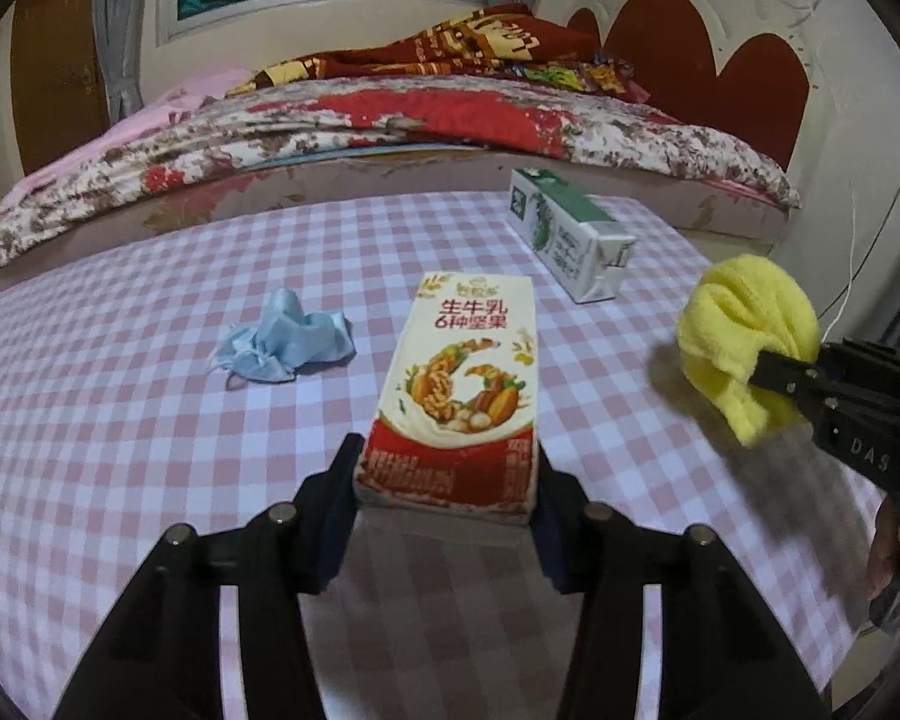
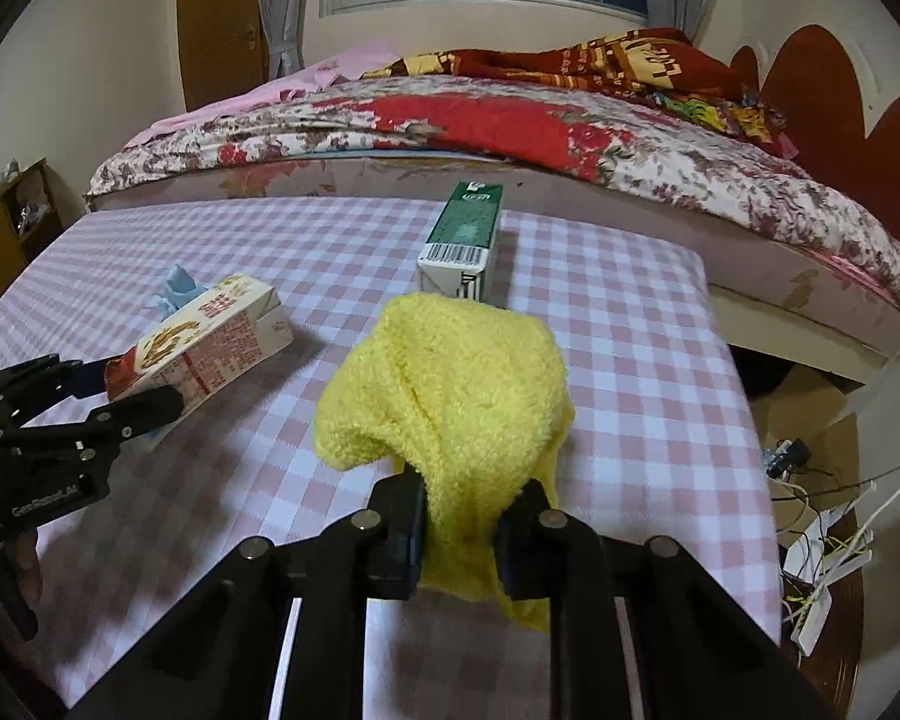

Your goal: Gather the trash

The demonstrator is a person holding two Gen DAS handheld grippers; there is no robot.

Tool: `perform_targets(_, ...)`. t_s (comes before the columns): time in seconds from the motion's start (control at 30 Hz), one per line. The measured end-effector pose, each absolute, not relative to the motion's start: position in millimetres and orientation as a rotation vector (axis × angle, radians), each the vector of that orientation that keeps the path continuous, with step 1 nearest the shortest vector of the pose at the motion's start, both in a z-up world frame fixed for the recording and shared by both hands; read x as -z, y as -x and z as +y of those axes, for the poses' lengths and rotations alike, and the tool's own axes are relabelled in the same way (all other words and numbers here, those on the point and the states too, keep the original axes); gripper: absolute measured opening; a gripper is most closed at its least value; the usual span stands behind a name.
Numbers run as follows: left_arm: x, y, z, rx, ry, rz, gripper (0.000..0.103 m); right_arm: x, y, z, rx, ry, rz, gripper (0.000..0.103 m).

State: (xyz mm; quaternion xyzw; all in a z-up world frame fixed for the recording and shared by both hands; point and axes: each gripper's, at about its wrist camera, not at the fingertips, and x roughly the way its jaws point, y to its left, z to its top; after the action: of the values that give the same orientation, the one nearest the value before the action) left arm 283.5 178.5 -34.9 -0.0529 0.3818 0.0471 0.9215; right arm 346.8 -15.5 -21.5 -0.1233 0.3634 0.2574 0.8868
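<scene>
Trash is partly gathered: the left claw [image 1: 447,468] grips a nut-milk carton [image 1: 459,384], the right claw [image 2: 459,516] clamps a yellow cloth [image 2: 450,384], while a green carton [image 2: 465,234] ahead and a blue mask [image 1: 282,339] left of the left claw remain on the bench [image 1: 150,420].

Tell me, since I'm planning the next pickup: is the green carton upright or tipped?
Tipped: the green carton lies on its long side on the checked tablecloth.

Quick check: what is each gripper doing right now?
Left gripper: shut on the milk carton.
Right gripper: shut on the yellow cloth.
</scene>
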Motion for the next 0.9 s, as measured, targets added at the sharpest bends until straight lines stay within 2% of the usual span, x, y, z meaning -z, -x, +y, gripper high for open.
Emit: perform_targets(0.9,-7.2,-196.8,147.3,-0.114,0.089,0.687,0.051,-32.1,-255.6,-54.6,-0.557,0.235,0.648,0.019)
